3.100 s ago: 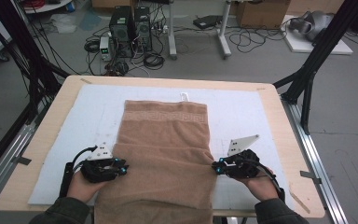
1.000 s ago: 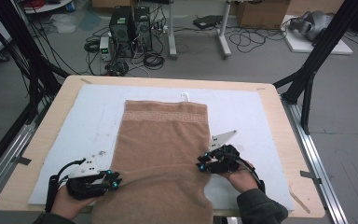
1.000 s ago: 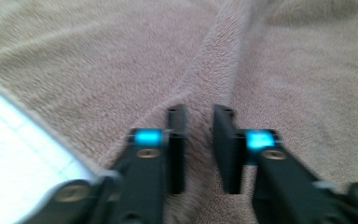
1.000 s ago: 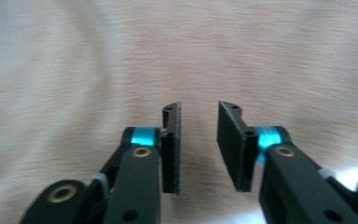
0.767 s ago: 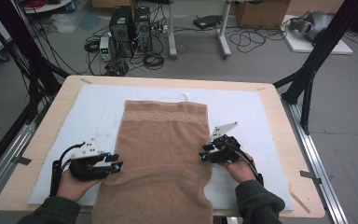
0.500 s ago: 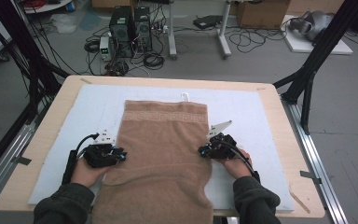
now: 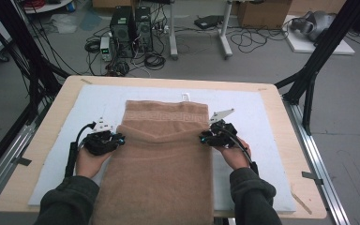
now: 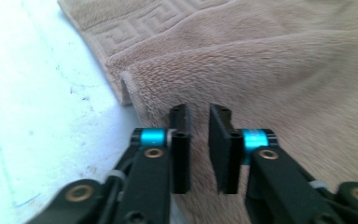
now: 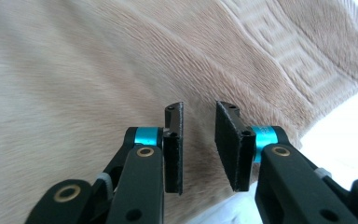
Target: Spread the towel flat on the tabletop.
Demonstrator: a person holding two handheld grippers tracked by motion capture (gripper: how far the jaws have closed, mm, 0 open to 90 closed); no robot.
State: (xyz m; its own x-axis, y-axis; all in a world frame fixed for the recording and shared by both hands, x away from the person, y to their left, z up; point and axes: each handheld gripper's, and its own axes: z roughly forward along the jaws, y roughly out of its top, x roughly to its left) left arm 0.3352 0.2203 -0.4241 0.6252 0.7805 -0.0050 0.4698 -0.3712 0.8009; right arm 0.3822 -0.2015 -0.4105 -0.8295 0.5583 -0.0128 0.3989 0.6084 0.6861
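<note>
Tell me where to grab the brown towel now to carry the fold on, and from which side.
Take the towel at the two ends of its raised fold, where it doubles over near the patterned band. Bring the left gripper in from the towel's left edge and the right gripper from its right edge: there the layers lift off the white mat.

Towel point(image 7: 161, 159) on mat point(image 7: 272, 140), between grippers

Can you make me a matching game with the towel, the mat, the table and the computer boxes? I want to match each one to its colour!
Things:
1. towel
2. mat
3. table
4. computer boxes

Colours:
A. black
B. pale wood
C. light brown
D. white

Pairs: 1-C, 2-D, 3-B, 4-A
</note>
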